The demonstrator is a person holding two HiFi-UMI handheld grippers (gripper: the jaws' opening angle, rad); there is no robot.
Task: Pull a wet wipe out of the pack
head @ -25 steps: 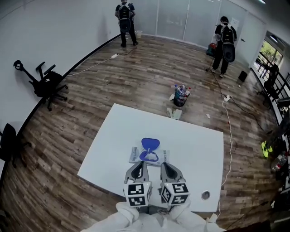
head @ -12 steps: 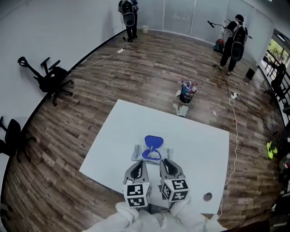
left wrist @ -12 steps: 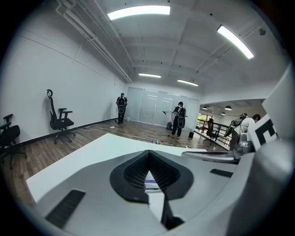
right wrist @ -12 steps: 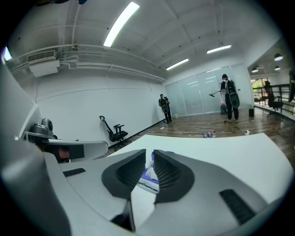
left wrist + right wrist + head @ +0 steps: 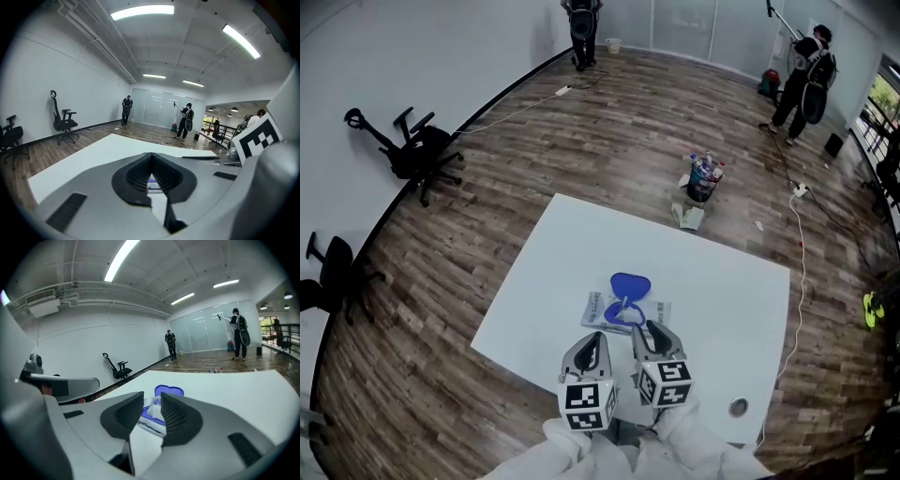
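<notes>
1. Right gripper view: the right gripper [image 5: 152, 401] jaws have just been opening. They stand wide, and the wipe [image 5: 155, 404] shows in the gap, not pinched.
2. The pack [image 5: 623, 310] lies on the table [image 5: 722, 281] at twelve o'clock from both grippers.
3. The left gripper [image 5: 151, 157] is clenched and empty.

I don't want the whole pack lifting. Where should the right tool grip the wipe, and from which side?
Grip the wipe tuft standing up from the opening of the pack, from the near side; the raised blue lid blocks the far side. The right tool faces the tuft; its jaws have just been opening, gripping nothing.
</notes>
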